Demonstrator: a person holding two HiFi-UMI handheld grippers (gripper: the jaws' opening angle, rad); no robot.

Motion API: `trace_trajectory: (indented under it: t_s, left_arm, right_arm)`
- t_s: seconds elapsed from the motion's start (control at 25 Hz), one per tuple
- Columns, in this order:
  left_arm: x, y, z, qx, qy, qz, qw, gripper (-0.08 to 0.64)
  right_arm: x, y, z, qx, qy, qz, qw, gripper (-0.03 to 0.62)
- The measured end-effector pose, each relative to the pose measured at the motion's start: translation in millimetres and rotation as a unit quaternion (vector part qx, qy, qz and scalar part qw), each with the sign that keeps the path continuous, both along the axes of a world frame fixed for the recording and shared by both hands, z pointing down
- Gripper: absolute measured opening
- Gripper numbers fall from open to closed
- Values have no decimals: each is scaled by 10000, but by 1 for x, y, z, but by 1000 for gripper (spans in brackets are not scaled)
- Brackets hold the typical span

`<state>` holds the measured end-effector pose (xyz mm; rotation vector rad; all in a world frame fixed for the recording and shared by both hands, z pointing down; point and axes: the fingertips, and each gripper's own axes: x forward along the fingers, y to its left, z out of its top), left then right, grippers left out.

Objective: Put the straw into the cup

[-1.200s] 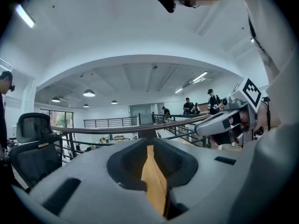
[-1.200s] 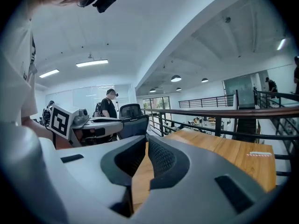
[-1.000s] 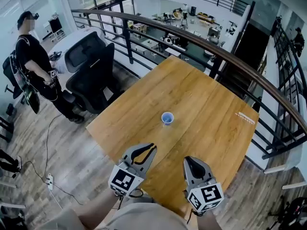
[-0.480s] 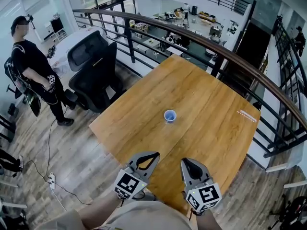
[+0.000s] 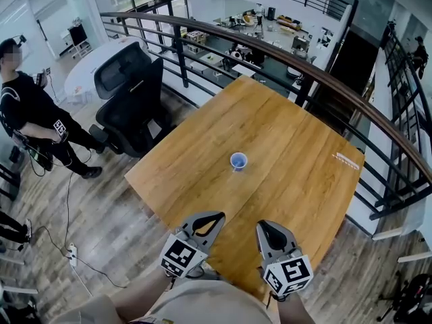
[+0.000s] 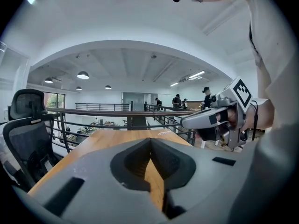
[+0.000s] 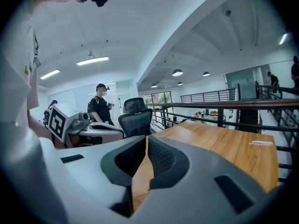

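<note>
A small blue cup [image 5: 237, 160] stands upright near the middle of the wooden table [image 5: 290, 133]. The straw [image 5: 345, 160], a thin white strip, lies flat by the table's far right edge; it shows faintly in the left gripper view [image 6: 164, 133] and in the right gripper view [image 7: 260, 143]. My left gripper [image 5: 218, 216] and right gripper [image 5: 264, 226] hover side by side over the near edge of the table, well short of the cup. Each is shut with nothing between its jaws [image 6: 150, 142] [image 7: 146, 139]. Neither gripper view shows the cup.
A black metal railing [image 5: 317, 79] runs along the table's far and right sides, with a drop to a lower floor beyond. A black office chair [image 5: 131, 93] stands left of the table. A person [image 5: 30, 117] in black stands at far left.
The person at the left has moved further left and lower in the view. Both grippers have drawn back slightly toward the near table edge and stay shut. The cup and straw have not moved.
</note>
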<state>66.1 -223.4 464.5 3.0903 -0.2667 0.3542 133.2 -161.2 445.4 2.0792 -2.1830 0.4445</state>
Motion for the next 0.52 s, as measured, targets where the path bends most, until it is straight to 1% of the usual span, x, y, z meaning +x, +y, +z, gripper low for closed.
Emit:
trace_trajectory:
  t_s: [0.32, 0.52]
  left_arm:
    - [2, 5, -15, 88, 84, 96, 9999, 14]
    - [1, 6, -19, 49, 96, 98, 9999, 14]
  right_arm:
    - [-1, 0, -6, 48, 3, -7, 10000, 30]
    - [-3, -3, -6, 66, -18, 17, 10000, 29]
